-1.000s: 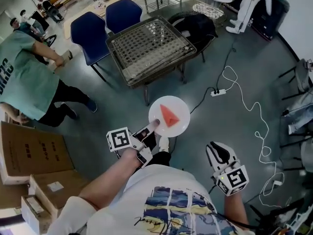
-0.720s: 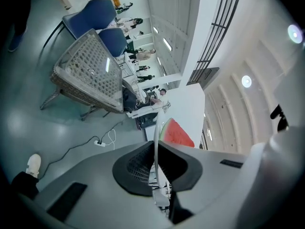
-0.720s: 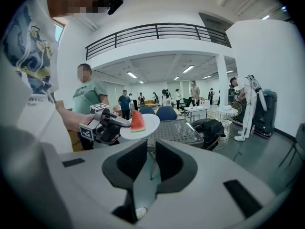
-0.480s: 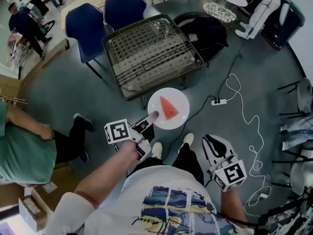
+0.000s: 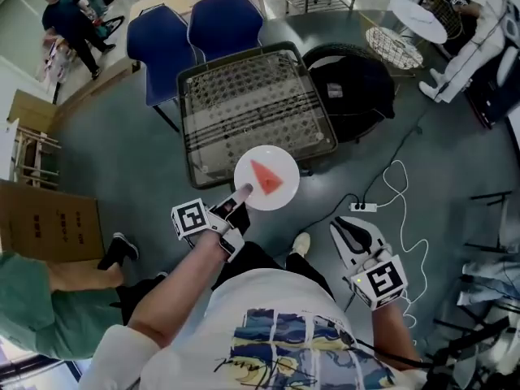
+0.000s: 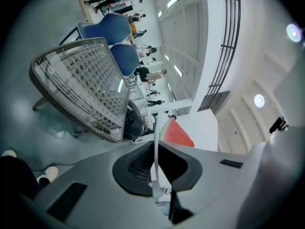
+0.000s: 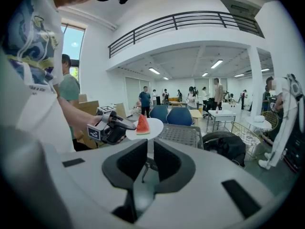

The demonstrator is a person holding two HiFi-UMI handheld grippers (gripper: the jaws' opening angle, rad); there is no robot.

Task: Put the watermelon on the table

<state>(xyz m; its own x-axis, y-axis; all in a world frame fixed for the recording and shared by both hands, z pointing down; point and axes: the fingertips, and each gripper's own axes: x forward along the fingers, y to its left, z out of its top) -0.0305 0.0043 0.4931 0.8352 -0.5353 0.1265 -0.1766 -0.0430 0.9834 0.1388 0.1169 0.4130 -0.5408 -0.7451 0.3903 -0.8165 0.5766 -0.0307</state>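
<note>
At frame centre the plate (image 5: 281,163), pinched by its rim in the left gripper (image 5: 241,193), overlaps the near edge of the mesh table (image 5: 244,96). Two chairs (image 5: 162,43) stand at the table's far side, a black bag (image 5: 357,84) lies to its right, and open grey floor (image 5: 122,161) spreads to its left. The watermelon (image 5: 266,178), one red wedge, lies on the plate, not yet on the table. The right gripper (image 5: 348,227), lower right beside a cable (image 5: 398,193), has its jaws narrowly apart with nothing between them.
</note>
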